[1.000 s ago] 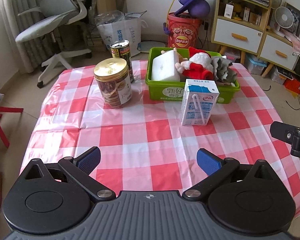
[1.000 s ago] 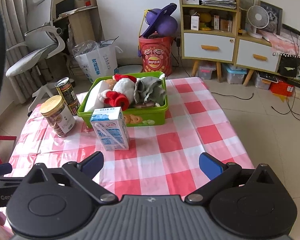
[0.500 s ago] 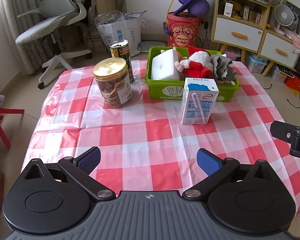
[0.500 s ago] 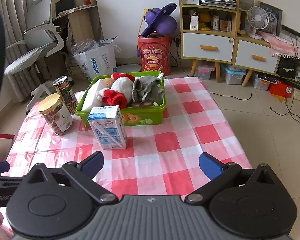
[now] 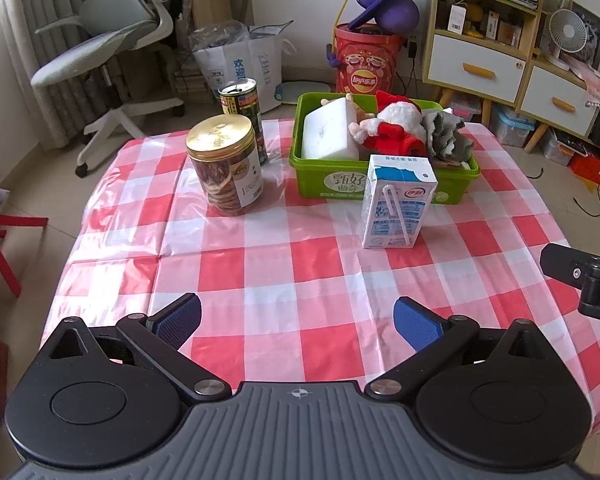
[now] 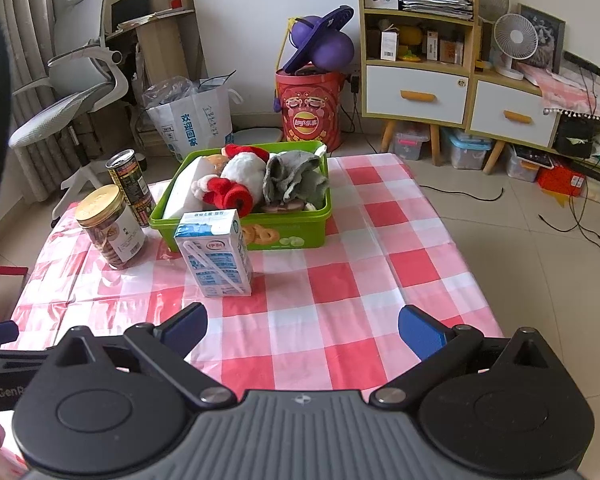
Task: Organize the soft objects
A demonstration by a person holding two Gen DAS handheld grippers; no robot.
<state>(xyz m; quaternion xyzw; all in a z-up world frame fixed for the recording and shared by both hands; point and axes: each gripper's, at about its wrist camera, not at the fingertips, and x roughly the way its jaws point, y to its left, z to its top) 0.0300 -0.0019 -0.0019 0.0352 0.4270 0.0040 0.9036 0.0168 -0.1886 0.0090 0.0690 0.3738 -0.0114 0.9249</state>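
Note:
A green basket (image 5: 332, 184) (image 6: 296, 232) stands at the far side of the red-checked table. In it lie a white sponge block (image 5: 328, 132) (image 6: 186, 196), a Santa plush (image 5: 396, 124) (image 6: 236, 184) and a grey cloth (image 5: 446, 134) (image 6: 292, 178). My left gripper (image 5: 296, 318) is open and empty over the near table edge. My right gripper (image 6: 302, 330) is open and empty, near the table's front right. Both are well short of the basket.
A milk carton (image 5: 396, 204) (image 6: 216, 254) stands just in front of the basket. A gold-lidded cookie jar (image 5: 226, 164) (image 6: 112, 226) and a dark can (image 5: 242, 110) (image 6: 132, 184) stand left of it. An office chair (image 5: 112, 52), cabinets (image 6: 460, 96) and a red drum (image 6: 310, 108) surround the table.
Both grippers have drawn back slightly from the table, so the objects look a little farther away. Jaws stay open. Nothing on the table has moved.

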